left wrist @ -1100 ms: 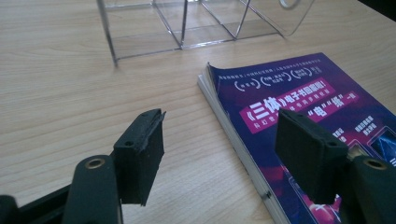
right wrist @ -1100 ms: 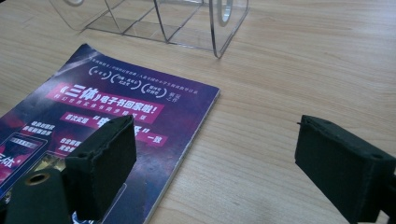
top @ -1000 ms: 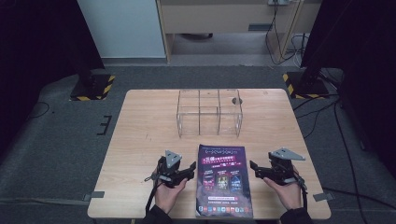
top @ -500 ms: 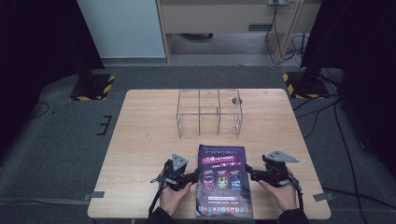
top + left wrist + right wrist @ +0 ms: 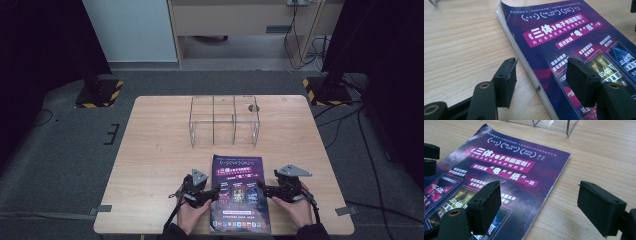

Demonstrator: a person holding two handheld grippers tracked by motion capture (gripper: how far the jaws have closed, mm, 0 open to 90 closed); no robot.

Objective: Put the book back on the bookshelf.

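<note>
Fingers of both grippers stand wide apart and hold nothing. On the left gripper point(image 5: 212, 191), one finger point(image 5: 505, 81) sits over bare wood and the other over the cover, so the pair straddles the book's left edge. On the right gripper point(image 5: 264, 190), the fingers point(image 5: 485, 205) straddle the right edge the same way.

The book point(image 5: 239, 195), a purple paperback with white and red print, lies flat in the lower centre of the high view, between the two grippers. Its page block rests on the worktop point(image 5: 155, 165) and shows no lift.

Progress, as judged: the approach is complete, with both grippers placed at opposite edges. Closing, lifting and any transfer remain. The clear acrylic organiser point(image 5: 223, 120), in the upper centre of the worktop, is a likely destination, but that is inference only; its compartments appear empty.

The worktop is light wood. Grey carpet surrounds it, with two hazard-striped stand bases point(image 5: 98, 93) beyond the far corners and cables at the right.
</note>
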